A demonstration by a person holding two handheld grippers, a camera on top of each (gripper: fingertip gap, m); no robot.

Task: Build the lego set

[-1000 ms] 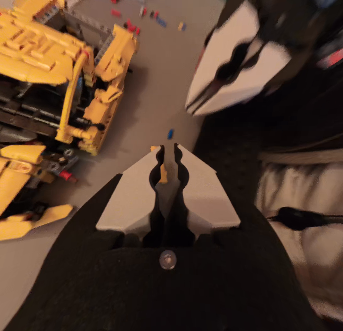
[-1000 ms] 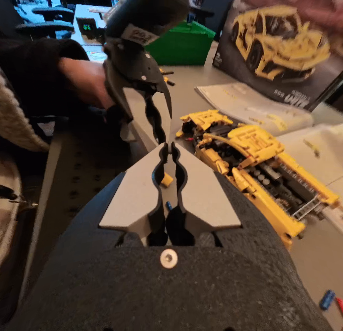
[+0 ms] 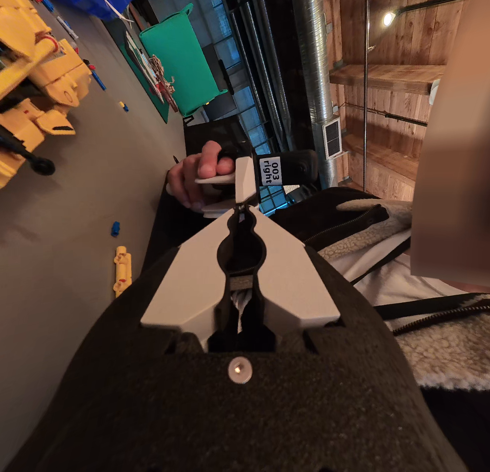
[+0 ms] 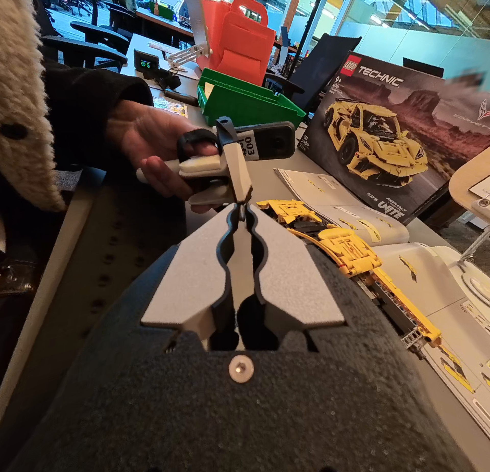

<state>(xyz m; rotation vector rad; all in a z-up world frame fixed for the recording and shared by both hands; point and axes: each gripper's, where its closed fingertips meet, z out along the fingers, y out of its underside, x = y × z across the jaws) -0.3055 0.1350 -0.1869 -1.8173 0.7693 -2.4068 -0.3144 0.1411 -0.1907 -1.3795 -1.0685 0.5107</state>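
My left gripper and my right gripper meet tip to tip in the air above the table's near edge. A small dark grey piece sits pinched where the tips meet, and both pairs of fingers are closed on it; it also shows in the left wrist view. The right gripper faces me in the left wrist view, held by a hand. The left gripper faces me in the right wrist view. The partly built yellow car lies on the table and also shows in the left wrist view.
A loose yellow piece and a blue pin lie near the table edge. The open instruction booklet, the set's box and a green bin stand behind the car. The person's fleece jacket is close by. My two grippers' fingertips are within a few centimetres of each other.
Both grippers have risen from just above the table. The left gripper has swung from pointing down to level. Its fingers have closed, and the tips now meet on the small piece.
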